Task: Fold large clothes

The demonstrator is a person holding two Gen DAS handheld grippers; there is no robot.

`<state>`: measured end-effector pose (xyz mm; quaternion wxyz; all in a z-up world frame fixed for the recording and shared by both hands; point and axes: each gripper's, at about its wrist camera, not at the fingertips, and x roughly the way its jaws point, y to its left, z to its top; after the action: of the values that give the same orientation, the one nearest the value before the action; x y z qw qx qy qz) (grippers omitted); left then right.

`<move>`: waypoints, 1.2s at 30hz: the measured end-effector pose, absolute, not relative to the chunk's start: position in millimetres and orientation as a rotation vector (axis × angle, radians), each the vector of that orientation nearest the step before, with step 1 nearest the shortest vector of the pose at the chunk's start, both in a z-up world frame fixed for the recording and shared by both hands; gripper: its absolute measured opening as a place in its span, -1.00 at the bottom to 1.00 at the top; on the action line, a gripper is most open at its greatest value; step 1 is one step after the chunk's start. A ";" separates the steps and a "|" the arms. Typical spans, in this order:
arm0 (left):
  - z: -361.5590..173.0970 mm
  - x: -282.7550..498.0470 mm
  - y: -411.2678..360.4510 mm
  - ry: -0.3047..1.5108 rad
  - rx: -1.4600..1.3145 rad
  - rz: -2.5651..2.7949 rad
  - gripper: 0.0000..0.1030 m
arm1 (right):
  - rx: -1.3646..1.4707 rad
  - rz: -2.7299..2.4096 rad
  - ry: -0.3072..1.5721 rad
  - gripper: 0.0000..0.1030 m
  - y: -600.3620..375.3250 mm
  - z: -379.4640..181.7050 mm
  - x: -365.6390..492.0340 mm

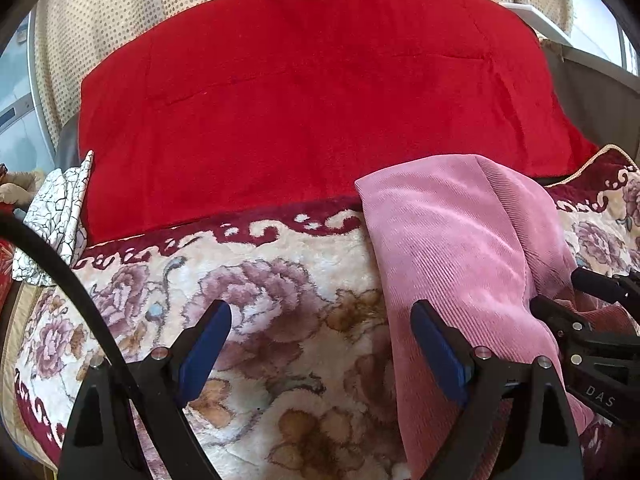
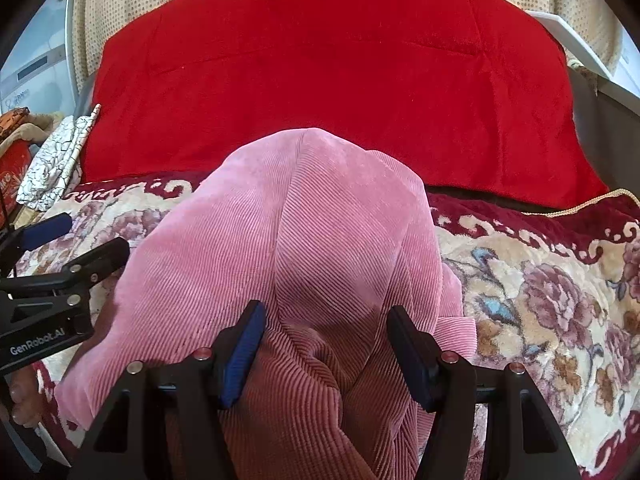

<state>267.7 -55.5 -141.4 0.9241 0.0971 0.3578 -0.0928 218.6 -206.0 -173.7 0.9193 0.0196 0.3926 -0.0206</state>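
A pink corduroy garment (image 2: 320,232) lies bunched on a floral blanket (image 2: 540,300). In the right wrist view my right gripper (image 2: 326,340) stands open just over its near end, and a mound of the cloth rises between the two fingers. In the left wrist view the pink garment (image 1: 452,240) lies to the right. My left gripper (image 1: 320,332) is wide open over the floral blanket (image 1: 260,292), its right fingertip over the garment's left edge. Each gripper shows in the other's view: the right gripper (image 1: 576,300) at the garment's right side, the left gripper (image 2: 76,240) at its left.
A thick red quilt (image 1: 312,100) lies folded across the far side of the bed, in front of a dotted beige curtain (image 1: 100,28). A white cloth with black crackle lines (image 1: 60,212) sits at the left edge. A grey bed edge (image 1: 592,92) runs along the right.
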 end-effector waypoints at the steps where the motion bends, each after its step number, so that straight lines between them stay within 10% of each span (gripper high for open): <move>1: -142.0 267.9 -55.0 0.739 0.198 -0.194 0.77 | 0.039 -0.044 0.806 0.30 -205.7 -173.7 218.6; 27: -136.9 277.6 -36.5 0.854 -0.105 -0.525 0.77 | 0.645 0.153 0.833 0.65 -348.0 -180.2 224.0; 36: -149.5 280.6 -53.6 0.869 -0.003 -0.451 0.80 | 0.411 0.192 0.924 0.52 -290.3 -188.9 236.4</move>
<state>280.6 -53.6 -149.5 0.8825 -0.0016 0.4174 -0.2167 236.4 -290.3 -188.9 0.8705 0.1968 0.4417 0.0916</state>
